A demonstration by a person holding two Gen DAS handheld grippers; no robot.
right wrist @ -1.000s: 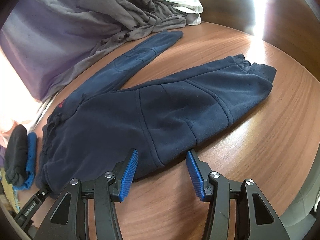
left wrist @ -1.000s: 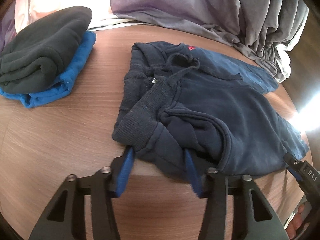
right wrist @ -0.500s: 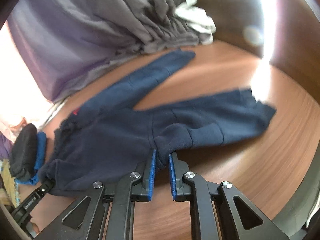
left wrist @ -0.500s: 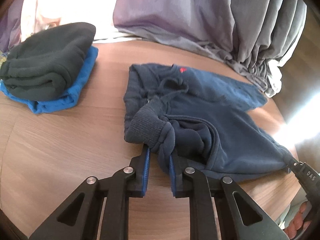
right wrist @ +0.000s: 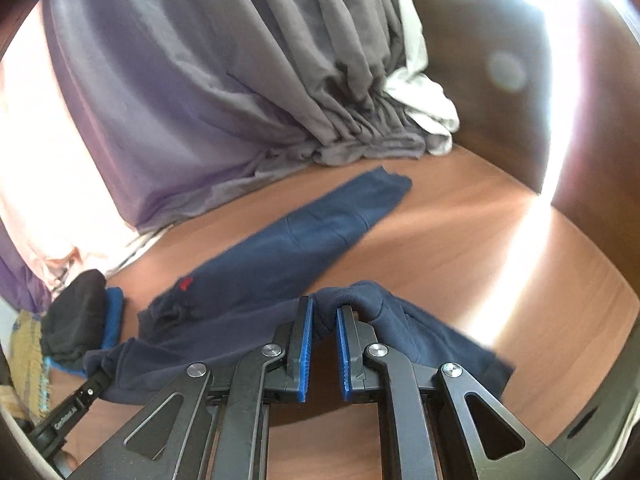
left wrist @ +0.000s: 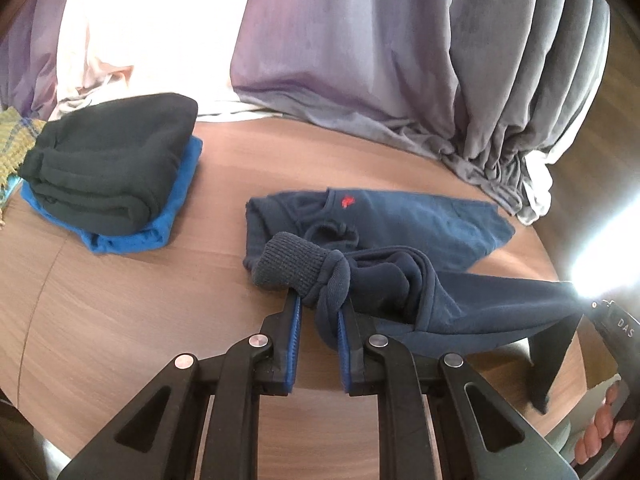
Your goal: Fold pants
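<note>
- We had our left gripper [left wrist: 319, 312] clamped on the ribbed waistband [left wrist: 294, 266] of the navy pants [left wrist: 416, 224], its blue pads pressed into a bunched fold of the fabric.
- Our right gripper [right wrist: 324, 320] was pinched shut on another fold of the same pants [right wrist: 304, 240], further along the near leg.
- The near side of the pants hung raised between our two grippers, above the wooden worktop [left wrist: 120, 304], while the far leg [right wrist: 352, 208] lay flat on the worktop with its cuff pointing to the far right.
- A small red logo [left wrist: 347, 200] showed near the waist on the flat part.
- To the left, well apart from the pants, a folded black garment [left wrist: 108, 164] sat on top of a folded blue one [left wrist: 176, 200].
- Grey curtains [left wrist: 400, 52] hung along the far edge of the worktop, and their gathered hems rested on it near a white cloth [right wrist: 428, 108].
- In the left wrist view we could see our right gripper's tip at the right edge, with the pants stretched toward it.
</note>
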